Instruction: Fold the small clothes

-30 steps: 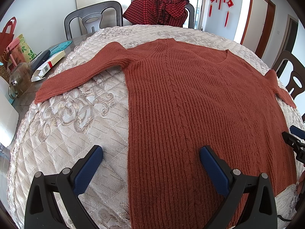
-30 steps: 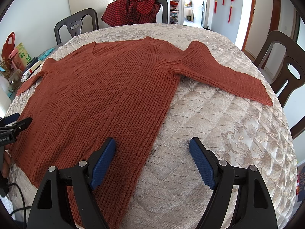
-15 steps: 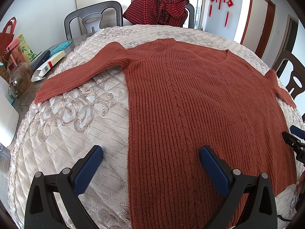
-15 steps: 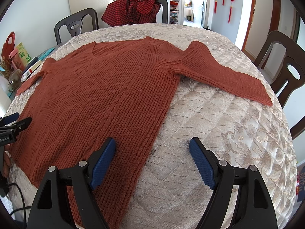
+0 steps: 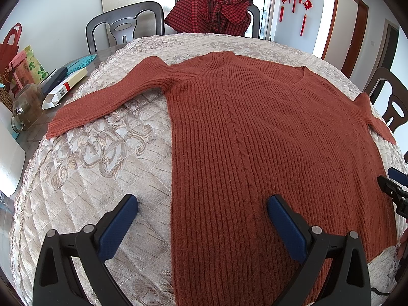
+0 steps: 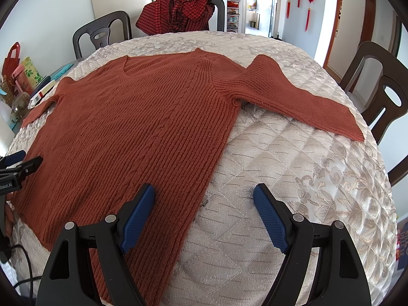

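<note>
A rust-red knitted sweater (image 5: pixel 255 140) lies flat and face up on the quilted cream tablecloth (image 5: pixel 102 178), both sleeves spread out. In the right wrist view the same sweater (image 6: pixel 142 132) fills the left half, one sleeve (image 6: pixel 306 102) stretching right. My left gripper (image 5: pixel 201 219) is open above the sweater's left side edge near the hem, one finger over cloth, one over sweater. My right gripper (image 6: pixel 204 211) is open astride the sweater's right side edge. Neither holds anything. Each gripper's tip shows at the frame edge of the other view.
Dark chairs (image 5: pixel 125 30) ring the table; one at the back carries a red checked garment (image 5: pixel 211 12). On the bare table to the left stand a glass jar (image 5: pixel 25 107), a white box (image 5: pixel 63 89) and gift bags (image 5: pixel 15 58). Another chair (image 6: pixel 382 94) stands at the right.
</note>
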`<state>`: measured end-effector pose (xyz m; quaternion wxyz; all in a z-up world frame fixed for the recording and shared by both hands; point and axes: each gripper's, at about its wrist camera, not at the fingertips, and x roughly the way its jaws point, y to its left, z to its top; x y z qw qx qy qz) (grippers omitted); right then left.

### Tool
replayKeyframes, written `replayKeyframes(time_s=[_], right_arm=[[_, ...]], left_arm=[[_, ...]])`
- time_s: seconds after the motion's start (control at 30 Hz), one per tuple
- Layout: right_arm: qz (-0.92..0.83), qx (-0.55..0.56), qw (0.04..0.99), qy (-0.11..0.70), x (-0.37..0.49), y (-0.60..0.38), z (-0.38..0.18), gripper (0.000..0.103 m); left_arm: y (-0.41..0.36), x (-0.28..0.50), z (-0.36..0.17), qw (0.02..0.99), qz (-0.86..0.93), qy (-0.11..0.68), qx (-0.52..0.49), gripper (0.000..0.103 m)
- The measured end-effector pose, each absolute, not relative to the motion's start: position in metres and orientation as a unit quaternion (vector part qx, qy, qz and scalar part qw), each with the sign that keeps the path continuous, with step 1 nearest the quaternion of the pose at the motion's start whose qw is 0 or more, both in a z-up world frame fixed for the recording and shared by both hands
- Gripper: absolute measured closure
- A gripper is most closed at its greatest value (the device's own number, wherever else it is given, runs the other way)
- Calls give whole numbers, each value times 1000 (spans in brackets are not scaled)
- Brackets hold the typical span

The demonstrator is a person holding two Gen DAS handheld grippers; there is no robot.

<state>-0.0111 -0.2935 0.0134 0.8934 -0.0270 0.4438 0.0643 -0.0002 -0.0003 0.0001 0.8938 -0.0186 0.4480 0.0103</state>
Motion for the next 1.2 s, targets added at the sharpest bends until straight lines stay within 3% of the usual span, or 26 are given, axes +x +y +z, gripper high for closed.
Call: replayKeyframes(time_s=[1.2], right_arm=[[60, -29, 894, 444, -8, -293, 13, 23]], left_arm=[[0, 0, 0, 893, 11, 449, -19, 0]])
